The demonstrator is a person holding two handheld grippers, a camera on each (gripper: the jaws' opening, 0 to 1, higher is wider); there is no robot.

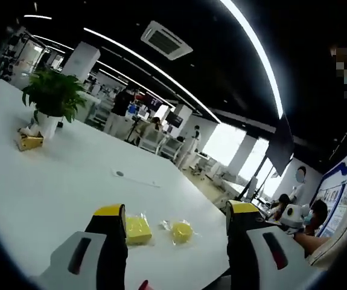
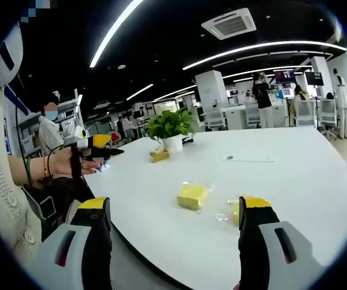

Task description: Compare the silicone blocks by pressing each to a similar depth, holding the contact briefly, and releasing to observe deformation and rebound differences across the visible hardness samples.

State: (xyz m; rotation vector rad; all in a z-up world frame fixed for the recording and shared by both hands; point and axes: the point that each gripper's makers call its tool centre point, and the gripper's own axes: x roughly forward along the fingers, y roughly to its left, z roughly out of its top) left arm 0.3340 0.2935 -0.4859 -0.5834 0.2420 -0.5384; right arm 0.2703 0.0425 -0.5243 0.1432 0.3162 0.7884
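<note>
Two yellow silicone samples in clear wrap lie on the white table (image 1: 58, 187). A square block (image 1: 138, 229) is partly behind my left jaw, and a round one (image 1: 181, 232) lies beside it. My left gripper (image 1: 176, 211) hovers above them, open, holding nothing. In the right gripper view, the square block (image 2: 192, 196) sits between the jaws and farther off. The round block (image 2: 232, 211) is half hidden by the right jaw. My right gripper (image 2: 174, 203) is open and off the table (image 2: 294, 181). The left gripper (image 2: 93, 148) shows at the left in a hand.
A potted plant (image 1: 52, 99) (image 2: 170, 130) stands at the table's far end with a small yellow item (image 1: 29, 142) beside it. A thin flat sheet (image 2: 248, 159) lies mid-table. The table's near edge curves just below the blocks. People and desks fill the office behind.
</note>
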